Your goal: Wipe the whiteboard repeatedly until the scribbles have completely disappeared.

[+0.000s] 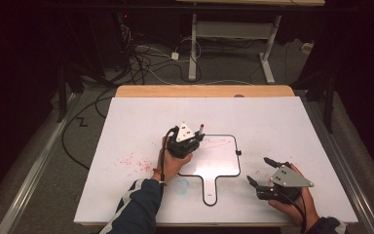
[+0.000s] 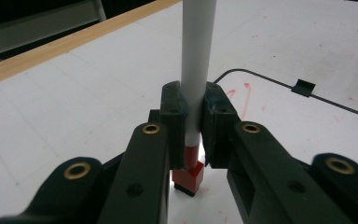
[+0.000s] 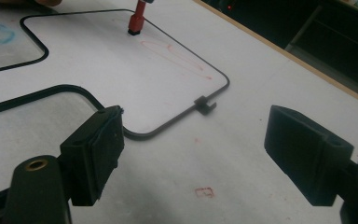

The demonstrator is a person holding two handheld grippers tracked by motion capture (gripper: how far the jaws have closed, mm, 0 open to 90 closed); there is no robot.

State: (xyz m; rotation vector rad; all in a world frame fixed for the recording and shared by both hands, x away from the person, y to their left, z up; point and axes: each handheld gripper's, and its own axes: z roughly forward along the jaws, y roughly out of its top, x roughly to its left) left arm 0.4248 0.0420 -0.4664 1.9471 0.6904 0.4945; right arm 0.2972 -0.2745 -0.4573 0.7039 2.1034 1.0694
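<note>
A small paddle-shaped whiteboard with a thin black rim lies flat on the white table. My left gripper is shut on a white marker held upright. The marker's red end points down with its dark pad at the board's surface. A faint red scribble marks the board beside it. My right gripper hovers open over the table to the right of the board's handle, with nothing between its fingers.
A small black clip sits on the board's right rim. Red smudges and a blue scribble stain the tabletop left of the board. The wooden table edge lies at the back, with cables on the floor beyond.
</note>
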